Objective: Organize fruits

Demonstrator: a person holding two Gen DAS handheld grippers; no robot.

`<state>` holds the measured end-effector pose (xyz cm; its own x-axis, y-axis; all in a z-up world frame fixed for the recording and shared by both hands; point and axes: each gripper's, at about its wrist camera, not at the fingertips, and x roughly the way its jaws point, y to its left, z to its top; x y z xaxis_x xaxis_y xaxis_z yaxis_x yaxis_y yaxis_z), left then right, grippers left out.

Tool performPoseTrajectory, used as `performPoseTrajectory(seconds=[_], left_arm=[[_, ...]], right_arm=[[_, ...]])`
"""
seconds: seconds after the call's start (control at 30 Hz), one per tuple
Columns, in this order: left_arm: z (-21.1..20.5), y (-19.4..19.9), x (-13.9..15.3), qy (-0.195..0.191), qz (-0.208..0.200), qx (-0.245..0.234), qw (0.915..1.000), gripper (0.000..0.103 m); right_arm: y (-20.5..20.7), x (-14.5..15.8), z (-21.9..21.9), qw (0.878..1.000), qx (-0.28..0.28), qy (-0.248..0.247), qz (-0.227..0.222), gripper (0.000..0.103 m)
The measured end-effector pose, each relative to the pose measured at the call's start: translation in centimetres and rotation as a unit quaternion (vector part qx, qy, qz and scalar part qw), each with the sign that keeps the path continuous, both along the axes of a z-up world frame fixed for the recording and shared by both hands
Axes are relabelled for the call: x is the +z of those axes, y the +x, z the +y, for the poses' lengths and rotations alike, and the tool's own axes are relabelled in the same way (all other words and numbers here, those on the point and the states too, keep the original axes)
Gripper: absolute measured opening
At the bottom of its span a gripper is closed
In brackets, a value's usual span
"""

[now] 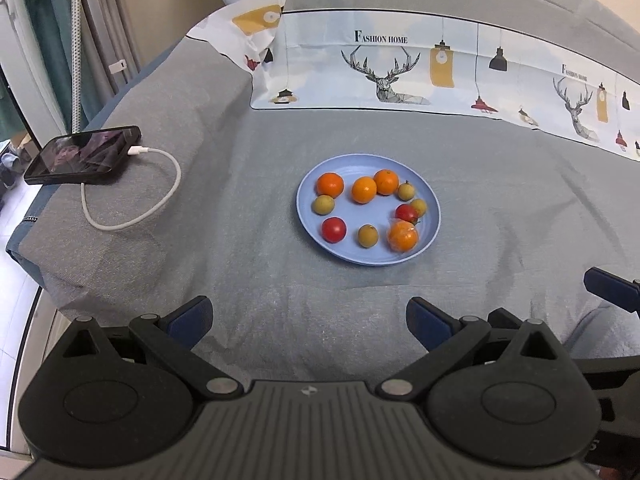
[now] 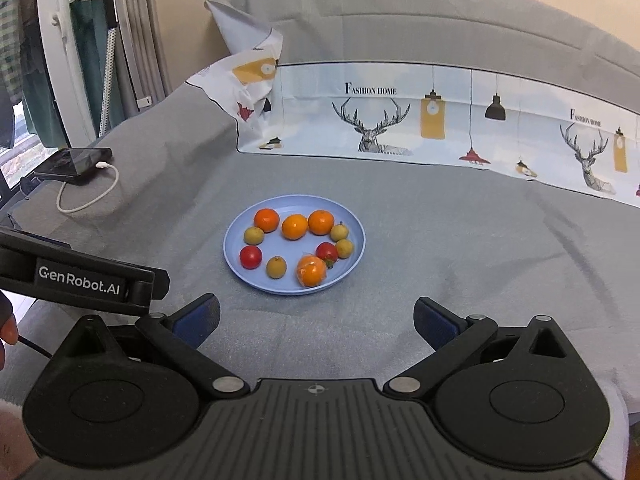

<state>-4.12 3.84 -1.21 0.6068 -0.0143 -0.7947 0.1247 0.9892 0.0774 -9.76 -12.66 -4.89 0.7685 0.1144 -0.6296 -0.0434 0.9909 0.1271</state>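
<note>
A blue plate [image 1: 430, 216] [image 2: 240, 272] sits on the grey bed cover and holds several fruits. There are oranges [image 1: 330, 184] [image 2: 267, 219], one of them in clear wrap [image 1: 402, 235] [image 2: 311, 270], two red tomatoes [image 1: 333, 229] [image 2: 251, 257], and several small yellow-green fruits [image 1: 367, 235] [image 2: 276, 267]. My left gripper [image 1: 309, 316] is open and empty, a short way in front of the plate. My right gripper [image 2: 316, 318] is open and empty, just in front of the plate. The left gripper's body [image 2: 80, 276] shows at the left of the right wrist view.
A black phone [image 1: 84, 155] [image 2: 74, 163] with a white charging cable [image 1: 132, 196] lies at the left of the bed. A printed deer-pattern cloth [image 1: 400, 68] [image 2: 400, 116] lies behind the plate. The bed's left edge [image 1: 24, 240] drops to the floor.
</note>
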Motion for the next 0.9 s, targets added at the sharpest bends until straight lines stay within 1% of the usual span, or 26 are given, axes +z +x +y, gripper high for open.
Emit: performPoseTrajectory(seconds=[0.2,0.9], left_arm=[[-0.14,-0.21,0.29,0.003,-0.008,-0.004,1.0000,0.103],[-0.09,-0.22,0.34,0.009,-0.011,-0.001,0.9999,0.103]], right_arm=[[-0.46,0.32,-0.05,1.000,-0.005,-0.004,-0.009,0.102],[-0.41,0.20,-0.13,1.000,-0.009,-0.002,-0.008,0.102]])
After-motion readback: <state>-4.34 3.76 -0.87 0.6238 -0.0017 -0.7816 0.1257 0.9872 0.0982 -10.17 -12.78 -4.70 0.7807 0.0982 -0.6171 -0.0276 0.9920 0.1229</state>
